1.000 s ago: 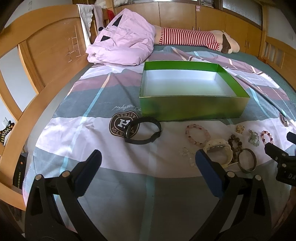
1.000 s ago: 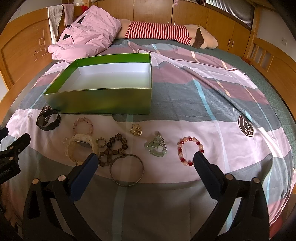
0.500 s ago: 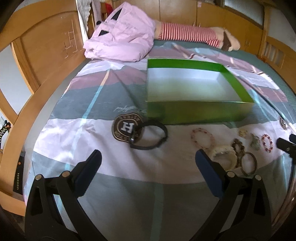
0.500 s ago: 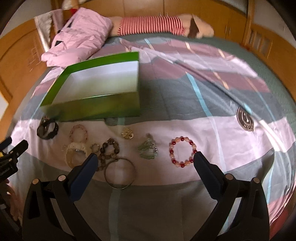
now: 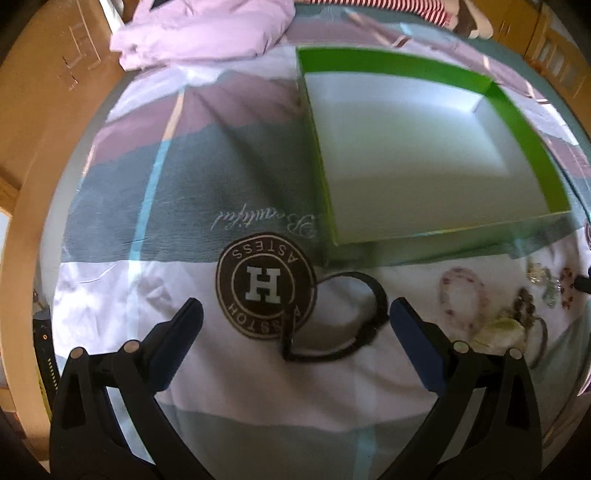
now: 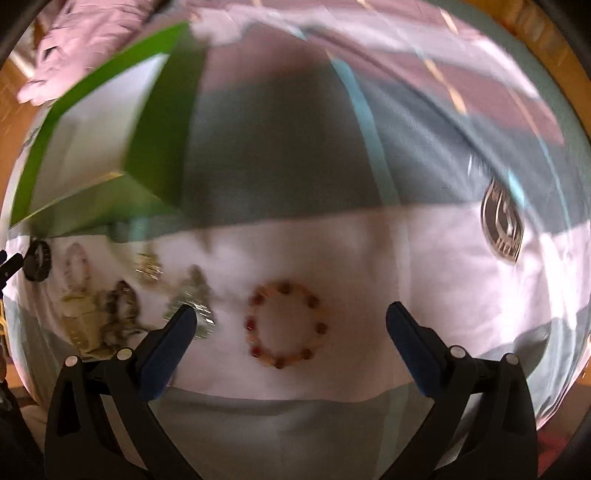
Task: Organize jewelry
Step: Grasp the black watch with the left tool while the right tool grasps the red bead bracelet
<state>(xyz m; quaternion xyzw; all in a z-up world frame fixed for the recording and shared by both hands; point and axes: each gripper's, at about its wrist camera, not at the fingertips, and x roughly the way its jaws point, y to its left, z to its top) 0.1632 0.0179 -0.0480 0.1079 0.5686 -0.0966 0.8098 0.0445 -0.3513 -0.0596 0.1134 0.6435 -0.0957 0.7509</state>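
Note:
An open green box (image 5: 517,122) with a white inside lies on the bed; it also shows in the right wrist view (image 6: 162,122). My left gripper (image 5: 293,317) is open and empty, low over a black band (image 5: 354,314) that lies between its fingers. A pink bead bracelet (image 5: 461,295) and a cream bracelet (image 5: 498,328) lie to its right. My right gripper (image 6: 288,321) is open and empty, low over a red and cream bead bracelet (image 6: 286,325). A green pendant (image 6: 192,299), dark beads (image 6: 120,306) and the black band (image 6: 37,258) lie to its left, blurred.
The striped bedspread has a round brown H logo (image 5: 264,284) next to the black band. A pink jacket (image 5: 207,29) lies at the head of the bed. A wooden bed frame (image 5: 37,110) runs along the left side.
Both grippers have dropped lower and moved forward toward the bed. The left one now frames the black band, the right one the red bead bracelet. Both stay open.

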